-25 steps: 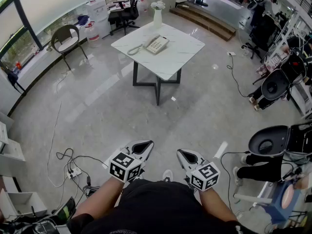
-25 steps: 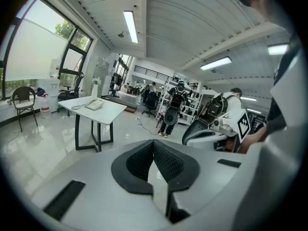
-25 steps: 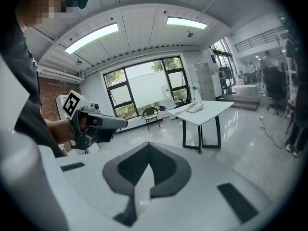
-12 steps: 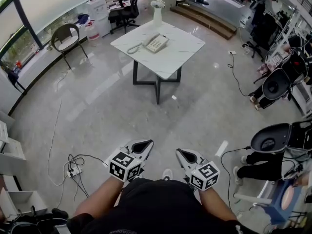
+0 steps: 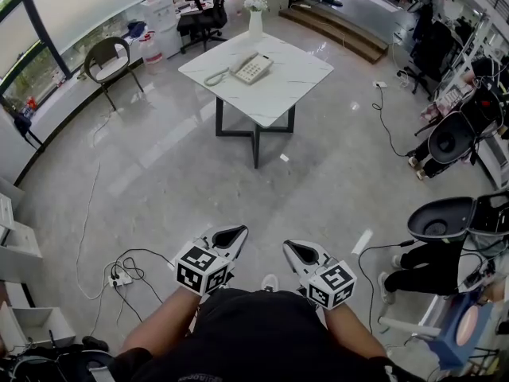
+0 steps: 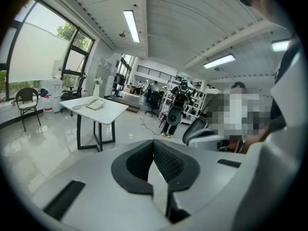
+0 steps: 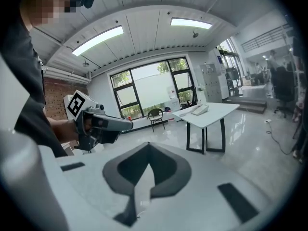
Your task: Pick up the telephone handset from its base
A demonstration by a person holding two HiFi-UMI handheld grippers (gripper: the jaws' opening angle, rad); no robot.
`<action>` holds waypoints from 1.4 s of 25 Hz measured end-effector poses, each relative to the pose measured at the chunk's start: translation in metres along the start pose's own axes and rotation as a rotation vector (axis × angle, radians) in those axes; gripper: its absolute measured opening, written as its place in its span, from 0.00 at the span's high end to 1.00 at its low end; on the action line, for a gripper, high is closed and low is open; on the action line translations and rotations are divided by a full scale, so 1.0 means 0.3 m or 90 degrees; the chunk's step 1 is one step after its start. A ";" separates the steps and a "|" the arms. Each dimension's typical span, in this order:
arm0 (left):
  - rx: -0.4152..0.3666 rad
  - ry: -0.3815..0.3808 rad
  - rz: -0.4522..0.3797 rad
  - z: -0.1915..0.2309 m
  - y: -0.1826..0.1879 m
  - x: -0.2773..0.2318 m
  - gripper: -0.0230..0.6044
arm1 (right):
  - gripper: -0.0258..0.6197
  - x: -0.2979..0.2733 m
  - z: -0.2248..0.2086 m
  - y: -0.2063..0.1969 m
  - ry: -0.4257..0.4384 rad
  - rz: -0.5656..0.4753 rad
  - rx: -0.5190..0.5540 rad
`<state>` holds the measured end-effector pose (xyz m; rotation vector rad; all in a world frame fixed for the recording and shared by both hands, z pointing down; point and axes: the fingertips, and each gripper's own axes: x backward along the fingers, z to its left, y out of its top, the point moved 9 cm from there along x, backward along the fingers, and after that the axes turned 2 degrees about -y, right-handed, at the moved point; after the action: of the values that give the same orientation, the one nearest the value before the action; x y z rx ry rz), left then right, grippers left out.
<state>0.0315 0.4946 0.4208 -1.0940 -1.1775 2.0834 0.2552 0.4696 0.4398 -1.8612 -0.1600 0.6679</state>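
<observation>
Currently, both claws are closed w/ nothing btwn jaws: left gripper (image 5: 230, 235) and right gripper (image 5: 297, 250) sit low, just ahead of operator's torso, which hides part of the forearms. Telephone (image 5: 251, 68) rests on white table (image 5: 296, 82), well apart from both. Handset (image 5: 242, 63) lies on base; outline hard to separate at this range.

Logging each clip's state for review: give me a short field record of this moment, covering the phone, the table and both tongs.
stage: approach, table not yet reached
telephone: on the white table
handset: appears to rest on its base, untouched
vase: at the table's far corner
left tongs: shut, empty, close to the person's body
right tongs: shut, empty, close to the person's body
gap: open floor between tongs and table
</observation>
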 end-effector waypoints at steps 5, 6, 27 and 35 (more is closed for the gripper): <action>0.002 0.011 -0.003 -0.056 0.005 -0.056 0.96 | 0.96 0.054 -0.072 -0.011 0.000 0.001 -0.009; 0.003 0.013 -0.003 -0.068 0.005 -0.066 0.96 | 0.96 0.062 -0.085 -0.011 0.001 0.001 -0.011; 0.027 0.075 0.006 -0.160 0.002 -0.193 0.96 | 0.96 0.100 -0.279 -0.020 0.057 0.015 -0.022; 0.040 0.065 0.010 -0.023 0.030 -0.259 0.96 | 0.96 -0.022 -0.343 0.002 0.045 0.027 -0.037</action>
<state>0.0796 0.4361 0.4418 -1.1689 -1.0506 2.0361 0.3027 0.3822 0.4668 -1.9465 -0.0950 0.6318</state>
